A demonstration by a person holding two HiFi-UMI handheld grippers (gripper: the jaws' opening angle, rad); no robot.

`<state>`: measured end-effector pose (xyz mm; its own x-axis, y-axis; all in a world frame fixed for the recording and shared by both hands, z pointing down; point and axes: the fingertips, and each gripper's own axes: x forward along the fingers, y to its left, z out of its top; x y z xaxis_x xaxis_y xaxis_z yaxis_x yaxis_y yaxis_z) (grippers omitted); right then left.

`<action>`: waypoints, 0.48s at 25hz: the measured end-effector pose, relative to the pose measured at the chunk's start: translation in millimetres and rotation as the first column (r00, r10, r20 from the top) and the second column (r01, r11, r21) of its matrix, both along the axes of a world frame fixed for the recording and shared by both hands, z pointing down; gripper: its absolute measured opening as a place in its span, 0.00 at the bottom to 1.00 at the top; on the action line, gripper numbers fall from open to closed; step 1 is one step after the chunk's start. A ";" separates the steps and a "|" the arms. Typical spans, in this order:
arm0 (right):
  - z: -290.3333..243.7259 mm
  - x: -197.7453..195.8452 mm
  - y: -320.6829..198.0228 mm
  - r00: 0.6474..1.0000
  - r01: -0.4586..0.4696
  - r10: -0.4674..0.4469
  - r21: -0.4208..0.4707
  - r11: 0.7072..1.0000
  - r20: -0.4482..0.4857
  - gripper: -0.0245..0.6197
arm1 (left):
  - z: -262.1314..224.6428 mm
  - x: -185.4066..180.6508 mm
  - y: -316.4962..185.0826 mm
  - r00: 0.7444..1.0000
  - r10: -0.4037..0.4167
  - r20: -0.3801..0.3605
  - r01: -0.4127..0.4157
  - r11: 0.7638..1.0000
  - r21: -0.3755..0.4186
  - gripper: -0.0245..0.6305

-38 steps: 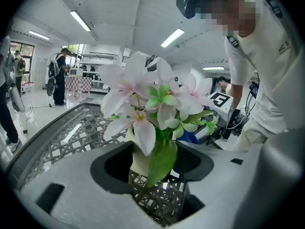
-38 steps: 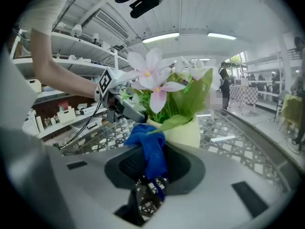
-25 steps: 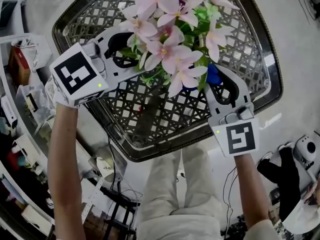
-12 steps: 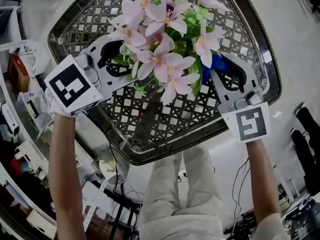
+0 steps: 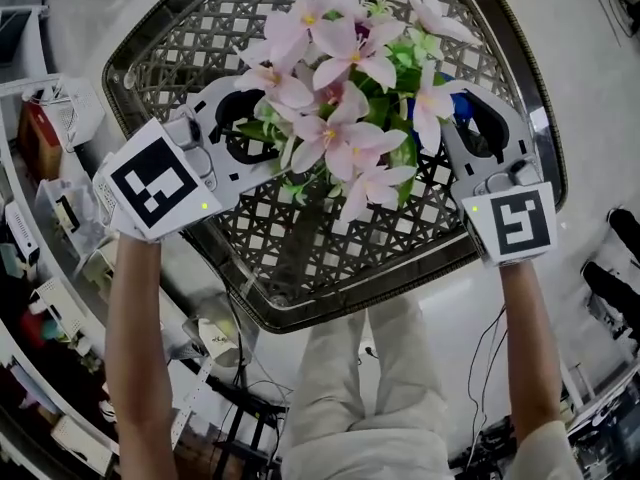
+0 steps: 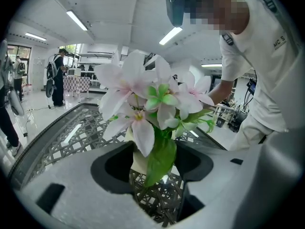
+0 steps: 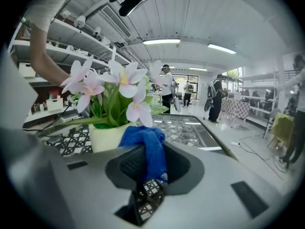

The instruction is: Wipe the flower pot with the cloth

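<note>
Wiping a potted plant with two hand-held grippers, seen from above and along each pair of jaws. The flower pot (image 7: pixel 107 137), a pale vessel largely hidden in the head view by its pink flowers (image 5: pixel 340 118), stands on the lattice table (image 5: pixel 320 238) between the two tools. The left gripper (image 6: pixel 155 173) has its jaws set wide on either side of the pot and appears to clasp it as a brace, though a hanging leaf (image 6: pixel 161 159) covers the contact on one side. The right gripper (image 7: pixel 151 168) has its jaws pinched on the blue cloth (image 7: pixel 148 144), whose bunched upper end rises just beside the pot's wall; whether it touches cannot be settled. The step in hand is judged to be the wipe itself. To do it well, the brace should hold the pot firmly upright while the cloth is pressed flat against the wall and swept around its curve, low enough to stay clear of the leaves and petals, with pressure directed toward the bracing jaws so the pot does not tip or slide. Both forearms reach forward from the body, the left forearm (image 5: pixel 135 348) and right forearm (image 5: pixel 525 338) roughly parallel, and both grippers point ahead and somewhat downward, converging on the plant from opposite sides.
</note>
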<state>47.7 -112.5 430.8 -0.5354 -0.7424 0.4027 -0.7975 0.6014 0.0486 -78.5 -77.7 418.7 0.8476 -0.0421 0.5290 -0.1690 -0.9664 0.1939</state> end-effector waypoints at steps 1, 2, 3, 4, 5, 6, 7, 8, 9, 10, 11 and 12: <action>1.1 1.2 -3.3 1.000 -0.011 0.011 -0.005 1.000 -0.006 0.19 | 0.1 0.1 0.0 1.000 0.001 0.002 -0.001 1.000 0.000 0.45; 1.6 1.9 -7.0 1.000 -0.023 0.022 -0.008 1.000 -0.009 0.18 | -0.1 0.3 -0.1 1.000 0.001 0.001 -0.001 1.000 0.001 0.45; 0.3 1.3 -11.7 0.999 -0.034 0.034 -0.004 0.999 -0.002 0.19 | -0.7 0.4 -0.3 1.000 0.000 0.000 0.000 1.000 0.002 0.45; -1.5 0.2 -16.5 0.999 -0.045 0.045 0.002 0.999 0.007 0.19 | -1.6 0.2 -0.5 1.000 -0.004 -0.002 0.004 1.000 0.003 0.45; -2.6 -0.5 -20.2 0.998 -0.054 0.054 0.002 0.999 0.012 0.19 | -2.5 -0.1 -0.6 1.000 -0.008 -0.002 0.008 1.000 0.004 0.45; -3.2 -0.8 -23.1 0.998 -0.063 0.063 -0.001 0.998 0.016 0.19 | -3.1 -0.3 -0.6 1.000 -0.014 -0.001 0.014 1.000 0.005 0.45; -3.4 -0.5 -25.1 0.997 -0.074 0.074 -0.004 0.997 0.021 0.19 | -3.1 -0.5 -0.6 1.000 -0.019 0.001 0.019 1.000 0.007 0.45; -3.3 0.3 -26.3 0.996 -0.086 0.086 -0.006 0.996 0.026 0.19 | -2.6 -0.6 -0.6 1.000 -0.025 0.004 0.025 1.000 0.009 0.45; -3.3 1.7 -26.5 0.995 -0.100 0.100 -0.009 0.995 0.029 0.19 | -1.9 -0.6 -0.6 0.999 -0.031 0.004 0.031 0.999 0.011 0.45; -3.7 4.0 -25.7 0.993 -0.117 0.117 -0.013 0.993 0.032 0.19 | -1.6 -0.5 -0.4 0.999 -0.042 -0.001 0.042 0.999 0.013 0.45; -5.2 7.0 -24.3 0.990 -0.135 0.135 -0.020 0.991 0.039 0.19 | -2.0 -0.6 0.0 0.998 -0.059 -0.010 0.059 0.998 0.013 0.45; -8.1 10.2 -22.5 0.987 -0.150 0.151 -0.027 0.988 0.050 0.19 | -3.4 -1.3 0.5 0.996 -0.081 -0.025 0.082 0.997 0.012 0.45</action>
<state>57.9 -134.9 422.7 -0.4387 -0.8071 0.3952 -0.8801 0.4747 -0.0075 -79.8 -77.2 415.3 0.8537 -0.1180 0.5072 -0.2426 -0.9520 0.1868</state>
